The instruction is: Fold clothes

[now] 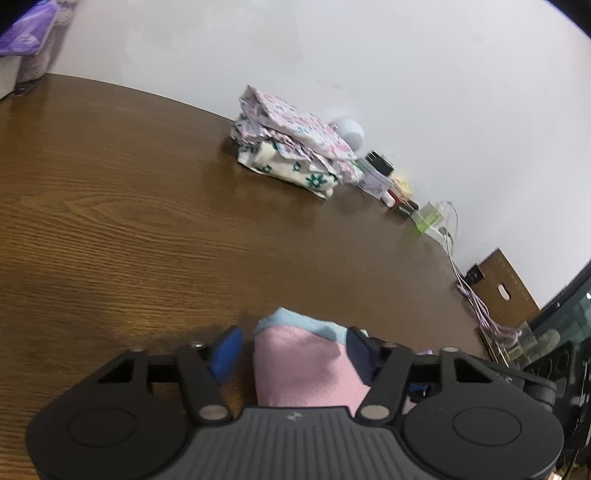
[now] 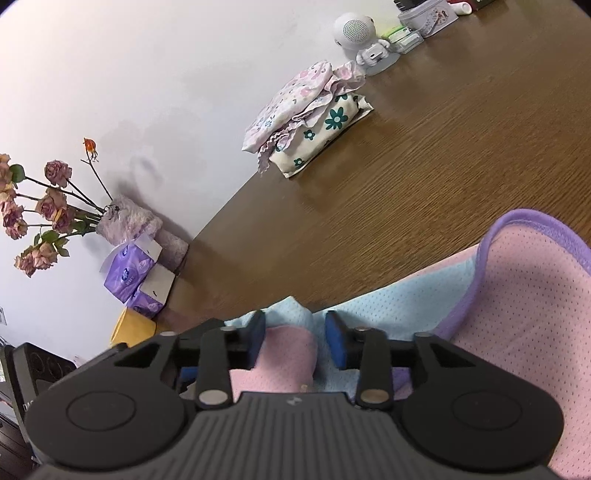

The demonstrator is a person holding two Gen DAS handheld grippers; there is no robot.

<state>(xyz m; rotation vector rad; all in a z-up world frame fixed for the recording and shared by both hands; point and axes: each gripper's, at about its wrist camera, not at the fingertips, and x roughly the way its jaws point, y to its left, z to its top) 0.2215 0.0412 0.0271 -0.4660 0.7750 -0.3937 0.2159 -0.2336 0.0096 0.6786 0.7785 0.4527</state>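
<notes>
A pink garment with light blue and purple trim [image 2: 524, 288] lies on the wooden table [image 2: 443, 155]. In the left wrist view a corner of it [image 1: 306, 365] sits between the blue pads of my left gripper [image 1: 291, 354], whose jaws stand wide apart around it. My right gripper [image 2: 295, 339] is also open, with a raised fold of pink and blue cloth between its pads. A stack of folded floral clothes [image 1: 291, 151] rests near the wall and also shows in the right wrist view [image 2: 310, 114].
A white round speaker [image 2: 356, 31], small boxes and bottles [image 1: 399, 192] and cables [image 1: 454, 236] line the table's far edge by the wall. Dried roses in a vase [image 2: 44, 210] and purple tissue packs [image 2: 129, 277] stand past the table's end.
</notes>
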